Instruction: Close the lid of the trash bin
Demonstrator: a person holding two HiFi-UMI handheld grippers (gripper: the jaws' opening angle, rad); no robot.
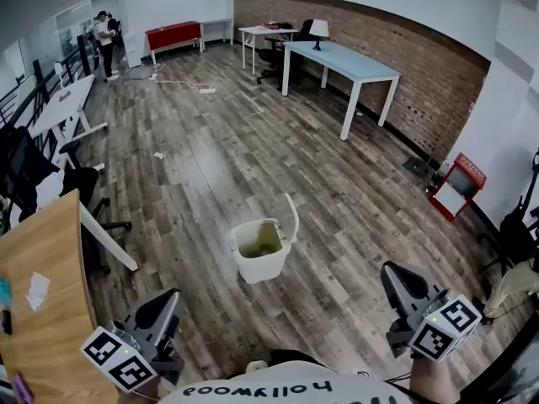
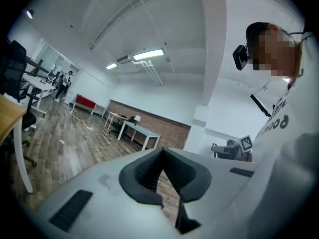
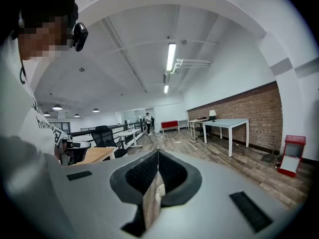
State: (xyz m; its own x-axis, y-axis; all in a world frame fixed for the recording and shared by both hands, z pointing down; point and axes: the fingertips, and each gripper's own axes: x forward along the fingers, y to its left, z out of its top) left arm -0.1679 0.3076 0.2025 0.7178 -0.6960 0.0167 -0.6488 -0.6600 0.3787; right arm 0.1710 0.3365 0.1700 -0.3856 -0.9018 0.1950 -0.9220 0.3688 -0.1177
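Head view: left gripper (image 1: pixel 165 305), right gripper (image 1: pixel 396 278) clenched; trash bin (image 1: pixel 257 268) open; "Hollywood" shirt (image 1: pixel 278 391).

1. I see a pale blue table (image 1: pixel 341 61) along the brick wall (image 1: pixel 421 66), with a lamp (image 1: pixel 319 29) on its far end.
2. White table (image 1: pixel 263 32) sits behind it.
3. Red bench (image 1: pixel 173 35) at the far wall; a person (image 1: pixel 104 42) stands left of it.
4. White cable (image 1: pixel 181 84) lies on the wood floor (image 1: pixel 219 158).
5. Wooden desk (image 1: pixel 42 310) near left, paper scrap (image 1: pixel 36 290) on it.
6. Red-framed board (image 1: pixel 457 186) leans against the right wall.
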